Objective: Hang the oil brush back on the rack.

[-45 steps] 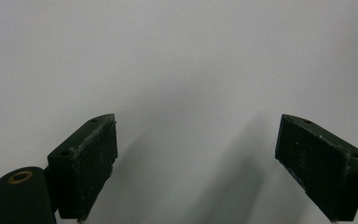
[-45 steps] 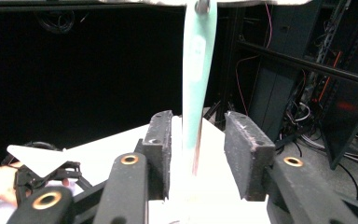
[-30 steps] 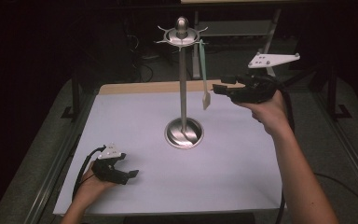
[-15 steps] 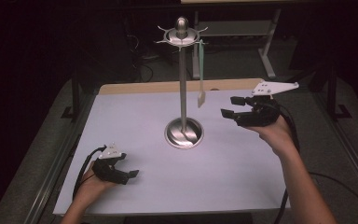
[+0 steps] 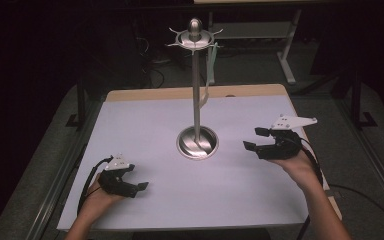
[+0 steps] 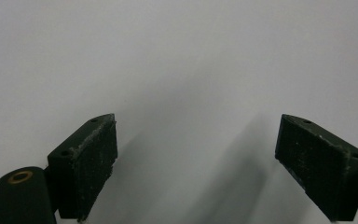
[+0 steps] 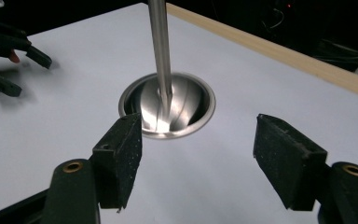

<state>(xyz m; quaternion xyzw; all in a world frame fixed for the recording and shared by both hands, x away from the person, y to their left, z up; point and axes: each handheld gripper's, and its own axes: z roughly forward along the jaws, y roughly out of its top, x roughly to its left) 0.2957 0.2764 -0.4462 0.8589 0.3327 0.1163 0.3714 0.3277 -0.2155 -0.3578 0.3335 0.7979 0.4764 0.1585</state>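
A tall shiny metal stand [image 5: 196, 90] rises from a round base [image 5: 197, 143] at the middle of the white table top [image 5: 155, 125]. A pale utensil [image 5: 209, 70] hangs from one hook of its crown [image 5: 195, 36]. My right gripper [image 5: 253, 138] hovers low, just right of the base, open. Its jaws have just been opening, with nothing between them. In the right gripper view the base [image 7: 168, 105] and pole [image 7: 158, 42] lie just beyond the right gripper [image 7: 198, 163]. My left gripper [image 5: 136, 177] rests open at the front left, and in its own view the left gripper [image 6: 196, 158] faces bare white surface.
A wooden strip [image 5: 250, 91] borders the far edge of the table top. Dark floor, cables and a frame leg [image 5: 286, 60] lie behind the table. In the right gripper view the left gripper [image 7: 14, 51] appears far off at the upper left.
My right gripper has come down from beside the hanging utensil to just above the table, right of the stand's base, and its jaws stand wider. The left gripper has not moved.
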